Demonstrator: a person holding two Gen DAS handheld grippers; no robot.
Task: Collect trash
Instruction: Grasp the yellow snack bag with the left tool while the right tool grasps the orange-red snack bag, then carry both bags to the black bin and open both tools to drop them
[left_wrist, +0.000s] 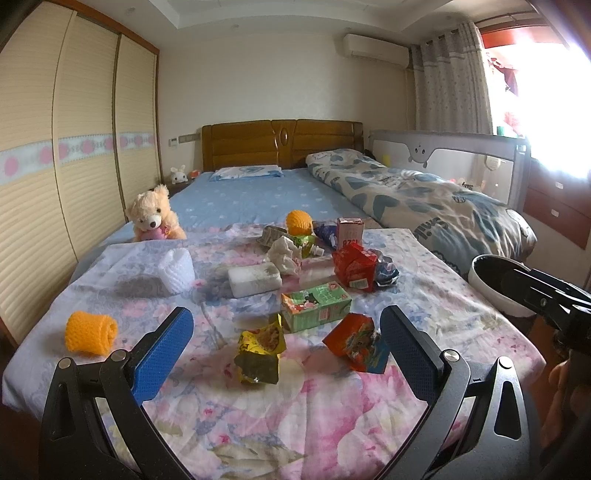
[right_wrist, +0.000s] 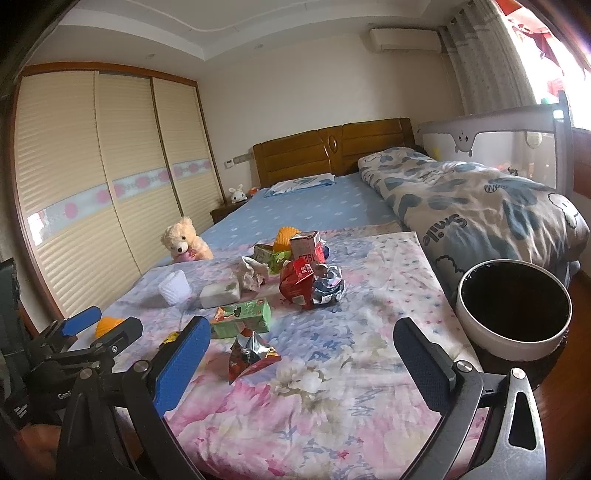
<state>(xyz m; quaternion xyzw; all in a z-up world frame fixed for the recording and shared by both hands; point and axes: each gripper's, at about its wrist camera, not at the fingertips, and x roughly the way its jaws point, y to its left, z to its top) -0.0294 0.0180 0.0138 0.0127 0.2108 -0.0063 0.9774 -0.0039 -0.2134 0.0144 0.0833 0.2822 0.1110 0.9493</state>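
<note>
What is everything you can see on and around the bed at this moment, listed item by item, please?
Crumpled snack wrappers: several, yellow, red, blue; on the floral sheet, nearest the camera and in the middle pile.
Green carton: one, green; lying mid-sheet.
Pink carton: one, upright at the far end of the pile.
Crumpled tissue: one, white; in the pile.
Foam nets: two orange, one white; scattered on the sheet.
Teddy bear: one, cream; left edge of the bed.
Trash bin: one, white with dark inside; right of the bed.
Left gripper: jaws open, empty.
Right gripper: jaws open, empty.
</note>
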